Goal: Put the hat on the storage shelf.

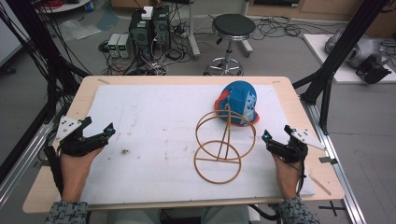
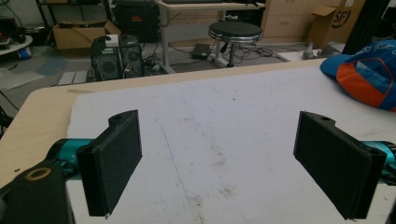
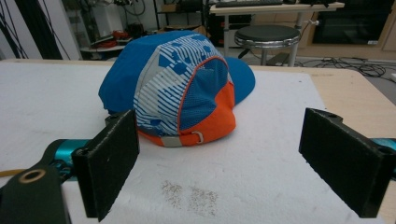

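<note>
High view first: the cap [image 1: 238, 103] sits right of centre in the upper half of the frame, on the white mat [image 1: 149, 126], with a wire hat stand [image 1: 223, 144] of thin tan hoops just below it and partly overlapping it in the picture; whether the two touch I cannot tell. My right gripper [image 1: 267, 138] rests at the mid-right edge, jaws spread wide with nothing between them. My left gripper [image 1: 109, 129] lies at the mid-left, jaws also spread and bare, well apart from the cap.

From the right gripper view the cap [image 3: 182, 88] fills the upper centre, its back strap and buckle facing me, brim pointing away. I judge it light and soft: mesh and thin cloth that will fold under the pads rather than resist. The brim looks the stiffest part, so I would pinch there or on the orange rear band. The stand seems light too, and likely to tip if nudged.
</note>
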`<state>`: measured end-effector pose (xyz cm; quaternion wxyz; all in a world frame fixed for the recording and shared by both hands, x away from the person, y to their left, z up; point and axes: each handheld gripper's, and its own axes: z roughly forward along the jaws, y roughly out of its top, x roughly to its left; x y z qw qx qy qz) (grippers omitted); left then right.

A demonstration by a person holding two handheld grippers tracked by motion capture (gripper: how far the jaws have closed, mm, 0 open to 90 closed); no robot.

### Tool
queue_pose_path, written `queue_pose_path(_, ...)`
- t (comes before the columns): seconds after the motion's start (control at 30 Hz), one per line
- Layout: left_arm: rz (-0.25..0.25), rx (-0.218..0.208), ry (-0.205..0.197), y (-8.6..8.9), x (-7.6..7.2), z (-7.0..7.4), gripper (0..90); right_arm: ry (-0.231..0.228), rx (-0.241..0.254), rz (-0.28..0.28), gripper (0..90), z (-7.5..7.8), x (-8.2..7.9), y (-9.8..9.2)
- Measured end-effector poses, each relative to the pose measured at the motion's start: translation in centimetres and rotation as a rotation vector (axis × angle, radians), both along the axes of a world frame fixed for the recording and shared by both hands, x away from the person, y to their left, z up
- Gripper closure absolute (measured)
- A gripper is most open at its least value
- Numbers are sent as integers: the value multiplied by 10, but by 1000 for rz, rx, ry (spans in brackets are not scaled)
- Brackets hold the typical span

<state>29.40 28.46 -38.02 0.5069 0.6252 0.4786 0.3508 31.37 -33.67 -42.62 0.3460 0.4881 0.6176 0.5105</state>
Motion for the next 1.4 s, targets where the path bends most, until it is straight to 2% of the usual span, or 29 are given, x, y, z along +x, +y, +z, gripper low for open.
queue_pose_path(0.03, 4, -12, -5, 0, 0, 0, 156, 4, -5, 1, 115, 0, 0, 1)
queue_pose_path(0.13, 0, -13, -8, 0, 1, 3, 156, 5, -16, 6, 115, 0, -1, 1)
queue_pose_path(0.4, -10, -4, -9, -5, 4, 5, 156, 3, 13, -7, 115, 0, -3, -7)
queue_pose_path(0.53, -15, 2, -5, -7, 5, 5, 156, 2, 3, 2, 115, 1, -1, -6)
queue_pose_path(0.93, -7, 10, -9, -5, 1, 6, 156, 2, 20, 24, 116, 7, 5, 2)
queue_pose_path(1.07, -6, 8, -7, -3, 0, 6, 156, -14, 32, 38, 119, 10, 9, 3)
queue_pose_path(1.2, -5, -1, -16, -1, -1, 7, 156, -4, 33, 63, 119, 12, 17, 4)
queue_pose_path(1.33, -7, -5, -15, -1, 0, 7, 156, -7, 19, 77, 120, 18, 29, 3)
queue_pose_path(1.4, -13, -8, -13, -2, 1, 6, 156, 4, 17, 94, 141, 21, 42, 4)
